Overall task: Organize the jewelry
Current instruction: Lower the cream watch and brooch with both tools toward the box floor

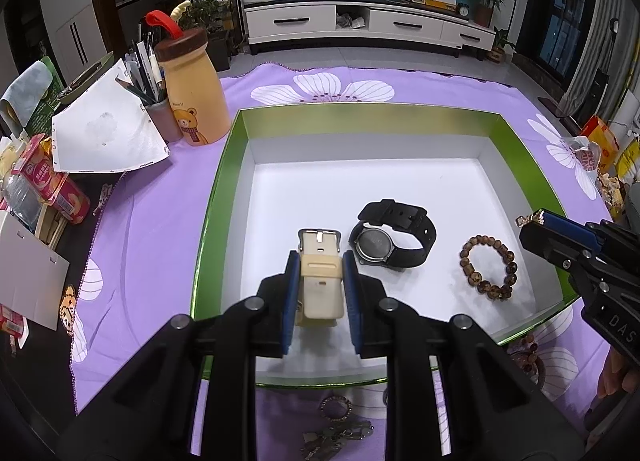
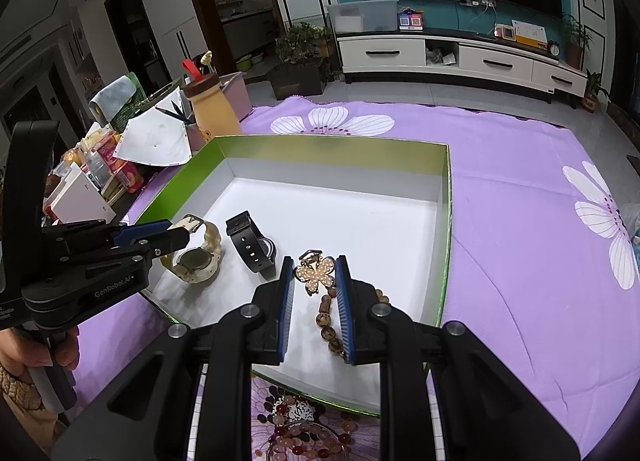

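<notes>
Placing step: left gripper [image 1: 320, 261] clenched the cream rubber-strapped watch [image 2: 196, 257] near the green-walled white box's [image 1: 360, 119] front edge, right gripper [image 2: 315, 275] clasped the gold flower-shaped brooch [image 2: 316, 271] above its front-right corner; next, lower and release.

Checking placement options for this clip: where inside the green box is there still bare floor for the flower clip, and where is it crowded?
The box floor is bare across its far half, from the back wall to the black watch, and along the right wall. The near strip is crowded: cream watch in the left gripper, black watch, bead bracelet, with the flower clip in the right gripper above the beads.
</notes>
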`<action>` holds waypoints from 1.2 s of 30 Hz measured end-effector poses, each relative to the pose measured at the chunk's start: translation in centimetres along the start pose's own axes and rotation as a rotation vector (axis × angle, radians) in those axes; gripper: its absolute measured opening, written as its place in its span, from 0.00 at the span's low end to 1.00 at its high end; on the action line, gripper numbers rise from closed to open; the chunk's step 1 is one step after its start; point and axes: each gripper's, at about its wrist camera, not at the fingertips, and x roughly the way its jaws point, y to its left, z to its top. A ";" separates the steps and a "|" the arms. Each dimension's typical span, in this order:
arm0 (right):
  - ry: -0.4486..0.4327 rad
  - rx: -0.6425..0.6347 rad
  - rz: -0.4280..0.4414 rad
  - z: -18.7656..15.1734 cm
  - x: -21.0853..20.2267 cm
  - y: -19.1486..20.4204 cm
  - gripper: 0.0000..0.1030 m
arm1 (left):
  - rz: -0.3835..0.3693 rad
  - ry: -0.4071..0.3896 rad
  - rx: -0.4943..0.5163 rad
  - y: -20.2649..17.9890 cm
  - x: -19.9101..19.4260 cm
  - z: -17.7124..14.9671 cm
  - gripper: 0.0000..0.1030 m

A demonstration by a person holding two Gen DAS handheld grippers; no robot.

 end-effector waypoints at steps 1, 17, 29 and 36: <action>0.002 0.000 0.000 0.0 0.1 0.0 0.20 | 0.000 0.002 0.001 0.0 0.1 0.0 0.21; 0.015 -0.003 -0.004 -0.2 0.6 0.3 0.20 | 0.009 0.002 0.013 -0.2 0.1 -0.2 0.21; 0.018 -0.001 -0.004 -0.3 0.7 0.2 0.20 | 0.023 0.001 0.029 -0.5 0.0 -0.2 0.21; 0.017 -0.001 -0.004 -0.3 0.7 0.2 0.20 | 0.025 0.001 0.030 -0.5 0.0 -0.2 0.21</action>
